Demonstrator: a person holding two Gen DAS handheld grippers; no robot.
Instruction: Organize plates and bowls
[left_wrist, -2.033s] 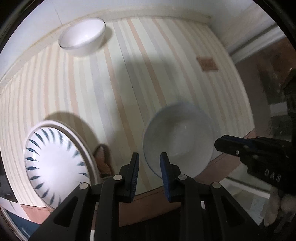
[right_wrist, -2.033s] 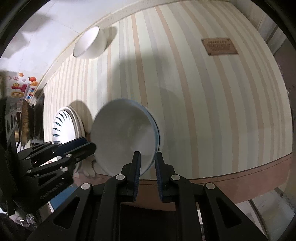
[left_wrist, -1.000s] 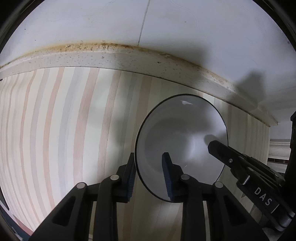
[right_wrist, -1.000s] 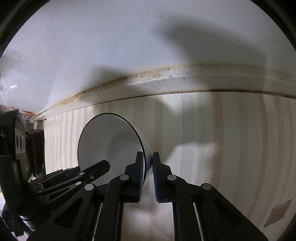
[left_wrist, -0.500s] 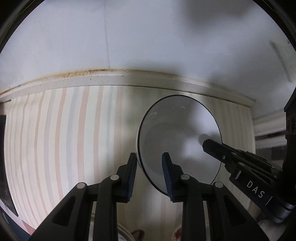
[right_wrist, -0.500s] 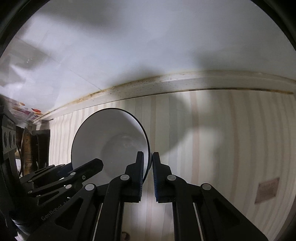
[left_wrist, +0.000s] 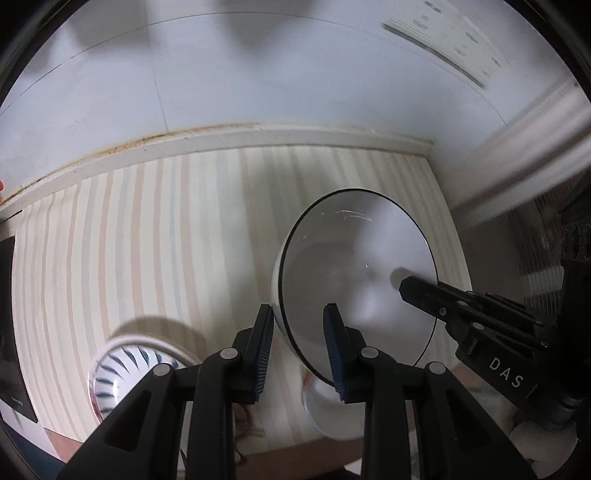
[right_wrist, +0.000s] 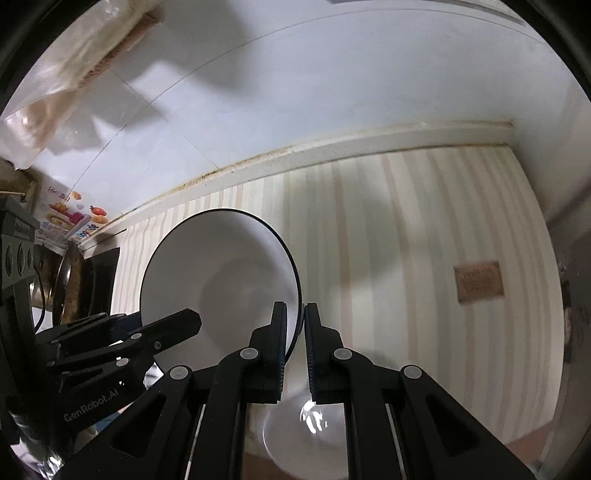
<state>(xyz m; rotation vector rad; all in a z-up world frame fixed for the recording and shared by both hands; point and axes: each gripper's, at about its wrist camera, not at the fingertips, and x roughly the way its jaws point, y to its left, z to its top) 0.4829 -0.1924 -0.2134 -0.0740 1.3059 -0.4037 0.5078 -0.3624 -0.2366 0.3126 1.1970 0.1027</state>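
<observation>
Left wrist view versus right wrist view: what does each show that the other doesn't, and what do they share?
Only the left wrist view shows the white plate with dark blue petal strokes lying on the striped mat.

Only the right wrist view shows the brown rectangular label on the mat and the colourful cartoon sticker at the wall.

Both show the white black-rimmed bowl pinched at opposite rims by the left gripper and right gripper, with a second white bowl below on the mat.
</observation>
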